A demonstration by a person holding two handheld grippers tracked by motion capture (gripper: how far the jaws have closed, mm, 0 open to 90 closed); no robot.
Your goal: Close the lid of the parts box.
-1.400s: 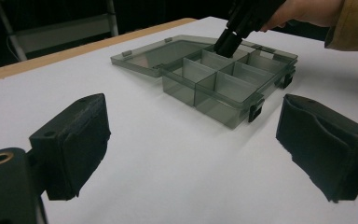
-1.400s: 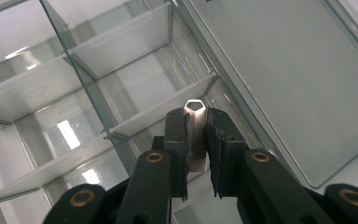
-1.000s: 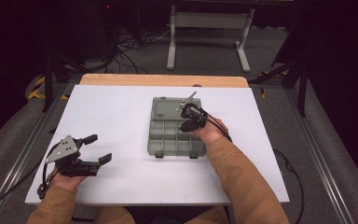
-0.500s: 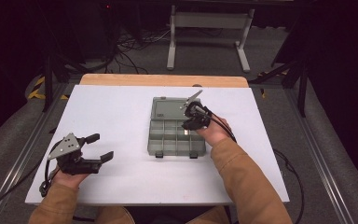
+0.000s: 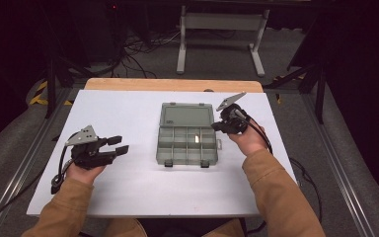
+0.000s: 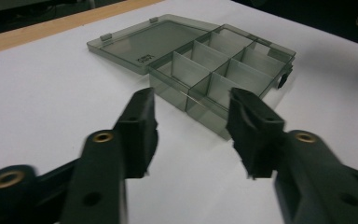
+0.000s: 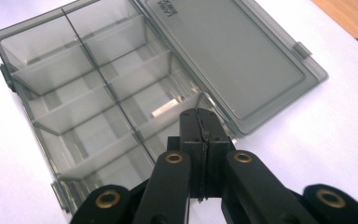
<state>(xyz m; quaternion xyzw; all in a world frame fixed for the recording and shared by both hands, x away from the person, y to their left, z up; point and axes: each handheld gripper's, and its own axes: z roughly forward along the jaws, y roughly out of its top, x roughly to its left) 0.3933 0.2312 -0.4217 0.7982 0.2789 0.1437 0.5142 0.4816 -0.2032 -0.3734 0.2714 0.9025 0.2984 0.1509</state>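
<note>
**Open compartment box mid-worktop, right tongs pressed together, left tongs part spread**

Compartment box [image 5: 187,138] lies at the centre of the white worktop [image 5: 128,108], lid folded flat toward 12 o'clock, tray toward 6. A small pale item [image 5: 196,139] sits in a tray cell on the right side of the tray; what it is can't be made out, in the right gripper view it reads as a short whitish stick [image 7: 165,108]. The smoky plastic walls make the divider count hard to read.

Right tongs [image 5: 217,126] sit at 3 o'clock of the box, by its right edge near the hinge line. Jaws are pressed fully together, nothing seen between them; in the right gripper view the tips [image 7: 199,122] overlap the tray rim, touching or hovering can't be told.

Left tongs [image 5: 119,145] are at 9 o'clock of the box, well apart from it, pointing at it. Jaws have just been closing, a gap remains, nothing between them. In the left gripper view [image 6: 191,116] the near jaw bodies are motion-blurred and cut off at the bottom edge.

Orange sleeves enter at 6 o'clock, both cropped. The room behind the worktop is dark; cables and a metal stand are barely readable.
</note>
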